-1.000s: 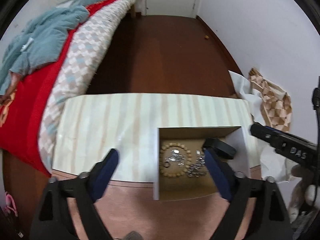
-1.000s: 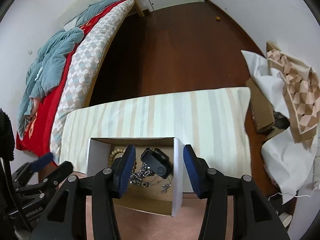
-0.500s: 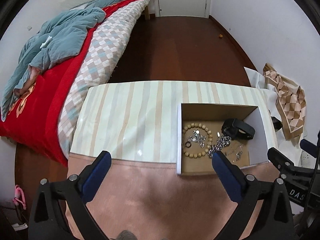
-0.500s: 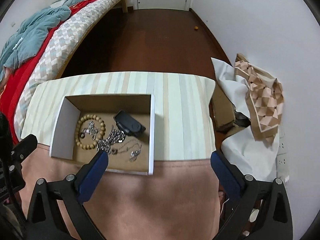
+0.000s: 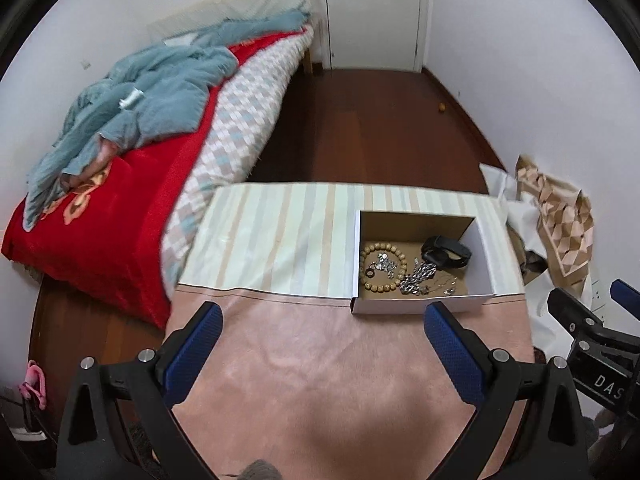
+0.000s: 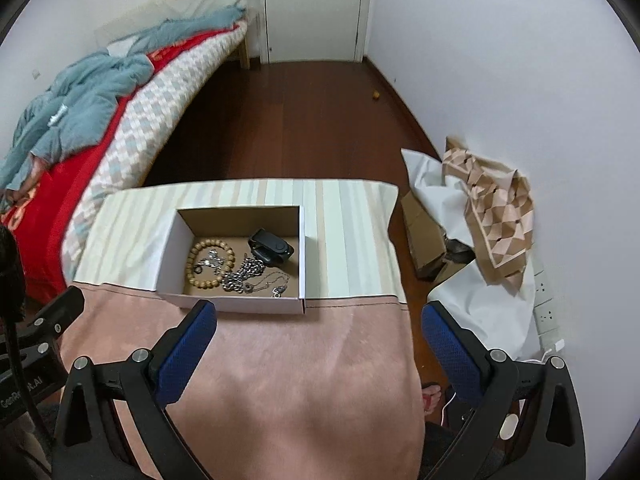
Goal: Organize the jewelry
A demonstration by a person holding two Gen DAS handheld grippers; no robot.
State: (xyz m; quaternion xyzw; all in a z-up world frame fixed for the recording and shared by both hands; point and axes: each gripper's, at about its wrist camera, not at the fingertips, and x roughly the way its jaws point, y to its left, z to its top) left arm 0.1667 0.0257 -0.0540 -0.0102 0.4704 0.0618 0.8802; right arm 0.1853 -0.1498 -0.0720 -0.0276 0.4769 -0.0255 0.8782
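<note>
Jewelry sits gathered inside an open white cardboard box with a brown interior [image 5: 422,306] [image 6: 236,305], which rests on a table where a pale striped cloth [image 5: 280,236] [image 6: 352,236] on the far half meets a pink cloth [image 5: 328,380] [image 6: 288,380] on the near half. Inside the box, a round wooden bead bracelet [image 5: 383,267] [image 6: 211,264] lies at the left, with small silver pieces [image 5: 382,266] within its ring. A heap of silver chain [image 5: 418,280] [image 6: 244,276] lies at the middle, a thinner silver necklace [image 6: 276,284] to its right, and a black folded strap-like item [image 5: 446,252] [image 6: 272,252] at the far right corner. The left gripper [image 5: 320,344] hangs above the pink cloth on the near side of the box, its blue-padded jaws spread wide, having just been opening, with nothing between them. The right gripper [image 6: 318,340] hangs likewise near the box, jaws spread fully after just opening, nothing held; it also shows at the right edge of the left wrist view [image 5: 592,324]. A bed with a red cover and a crumpled teal blanket [image 5: 160,92] [image 6: 76,96] stands at the left. Crumpled white and brown patterned paper [image 5: 560,216] [image 6: 492,208] lies against the right wall. A white door [image 5: 372,12] [image 6: 316,8] closes the far end of the dark wooden floor [image 5: 360,120].
</note>
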